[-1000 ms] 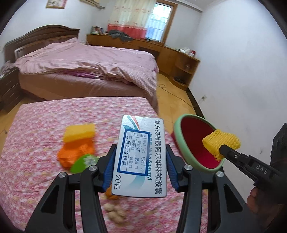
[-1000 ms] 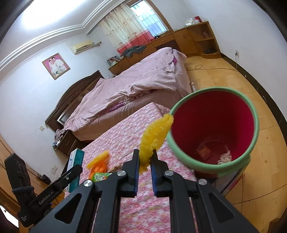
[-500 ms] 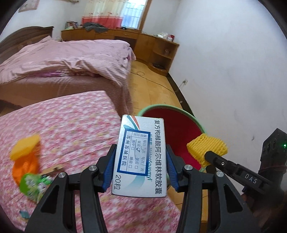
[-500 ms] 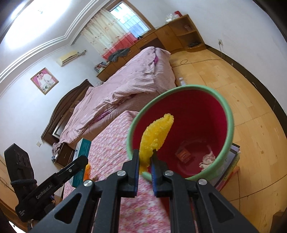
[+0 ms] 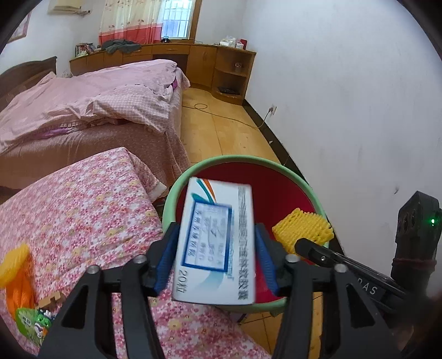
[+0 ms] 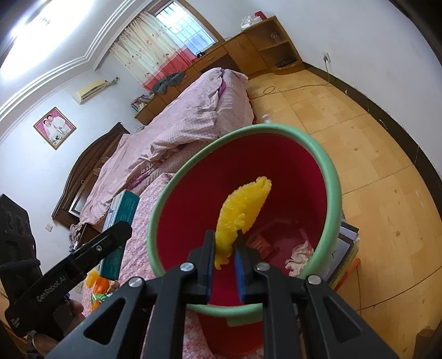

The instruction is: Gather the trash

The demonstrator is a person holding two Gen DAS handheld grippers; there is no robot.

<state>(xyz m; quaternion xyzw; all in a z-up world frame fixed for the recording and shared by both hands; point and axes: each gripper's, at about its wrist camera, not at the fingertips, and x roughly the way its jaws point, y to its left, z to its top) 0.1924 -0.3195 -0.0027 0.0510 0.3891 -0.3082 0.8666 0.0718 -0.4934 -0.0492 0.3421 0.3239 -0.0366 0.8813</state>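
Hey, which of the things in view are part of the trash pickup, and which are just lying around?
Part of the job:
- medicine box in the left claw
- yellow foam net in the right claw
- red bin
- wrappers on the floral cover

Just lying about:
- pink bed
- wooden cabinets
- framed photo

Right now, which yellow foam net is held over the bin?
The yellow foam net in the right gripper; the other lies on the floral bedspread.

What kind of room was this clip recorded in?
A home bedroom, most likely: a bed with a pink quilt and dark wooden headboard, a framed couple's portrait on the wall, and a curtained window above wooden cabinets.
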